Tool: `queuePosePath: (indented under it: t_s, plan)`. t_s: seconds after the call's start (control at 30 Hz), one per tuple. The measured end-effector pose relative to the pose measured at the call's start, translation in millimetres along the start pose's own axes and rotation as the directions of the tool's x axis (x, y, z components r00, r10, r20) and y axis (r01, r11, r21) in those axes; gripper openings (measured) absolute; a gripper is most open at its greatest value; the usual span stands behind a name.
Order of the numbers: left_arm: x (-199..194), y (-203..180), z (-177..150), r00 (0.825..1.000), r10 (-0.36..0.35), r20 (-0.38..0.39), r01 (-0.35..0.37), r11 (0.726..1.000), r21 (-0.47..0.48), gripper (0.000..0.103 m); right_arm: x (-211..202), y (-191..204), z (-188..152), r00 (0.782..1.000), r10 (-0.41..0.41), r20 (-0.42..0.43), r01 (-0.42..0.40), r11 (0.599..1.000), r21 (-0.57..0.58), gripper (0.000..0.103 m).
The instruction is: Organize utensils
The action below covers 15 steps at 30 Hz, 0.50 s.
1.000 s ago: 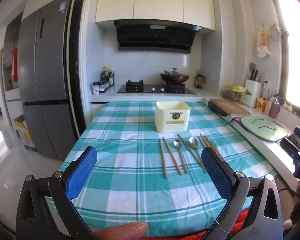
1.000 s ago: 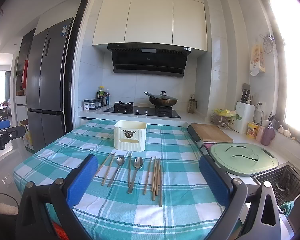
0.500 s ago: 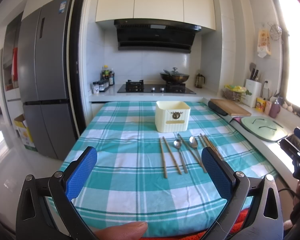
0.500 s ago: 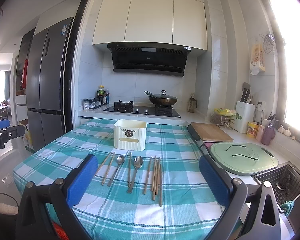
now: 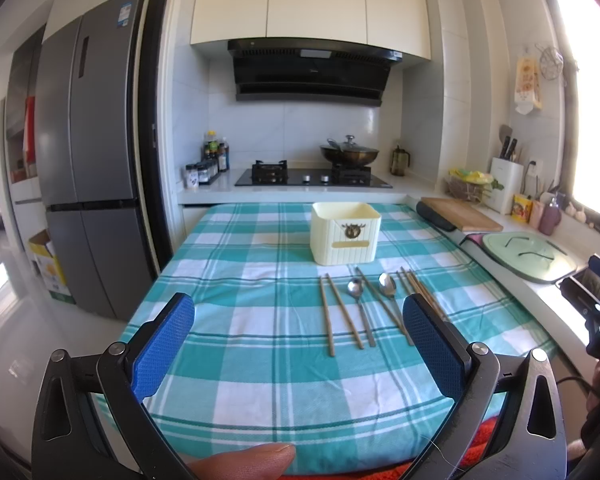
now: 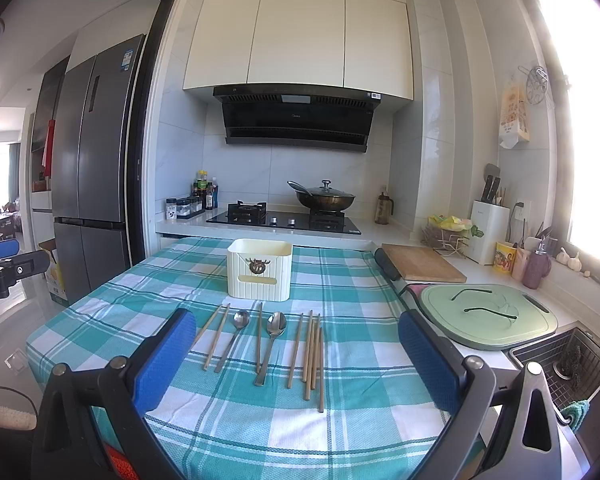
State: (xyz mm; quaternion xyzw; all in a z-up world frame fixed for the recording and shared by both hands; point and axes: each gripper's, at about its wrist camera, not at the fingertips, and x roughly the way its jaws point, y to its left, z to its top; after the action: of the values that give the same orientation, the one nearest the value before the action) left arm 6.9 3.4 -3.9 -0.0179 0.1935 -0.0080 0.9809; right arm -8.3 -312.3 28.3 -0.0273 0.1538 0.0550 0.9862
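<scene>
A cream utensil holder (image 5: 345, 233) (image 6: 259, 275) stands on the table with a teal checked cloth (image 5: 252, 320) (image 6: 340, 280). In front of it lie two metal spoons (image 6: 274, 328) (image 5: 387, 285) and several wooden chopsticks (image 6: 311, 350) (image 5: 327, 312) in a row. My left gripper (image 5: 296, 344) is open and empty, held above the table's near edge, left of the utensils. My right gripper (image 6: 296, 356) is open and empty, held above the near edge with the utensils between its fingers in view.
A counter on the right holds a wooden cutting board (image 6: 422, 268), a green lid-like board (image 6: 488, 322) and a sink (image 6: 568, 364). A stove with a wok (image 6: 324, 200) is behind the table. A grey fridge (image 5: 84, 152) stands at the left.
</scene>
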Motion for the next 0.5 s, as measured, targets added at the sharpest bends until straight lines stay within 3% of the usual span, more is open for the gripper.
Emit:
queuePosePath:
  t_s: [0.5]
  plan:
    - [0.6,-0.4,-1.1,1.000,0.001,-0.001,-0.001,1.000,0.003,0.103,-0.1,-0.3,-0.2,1.000,0.000,-0.001,0.000,1.000,0.002,0.103]
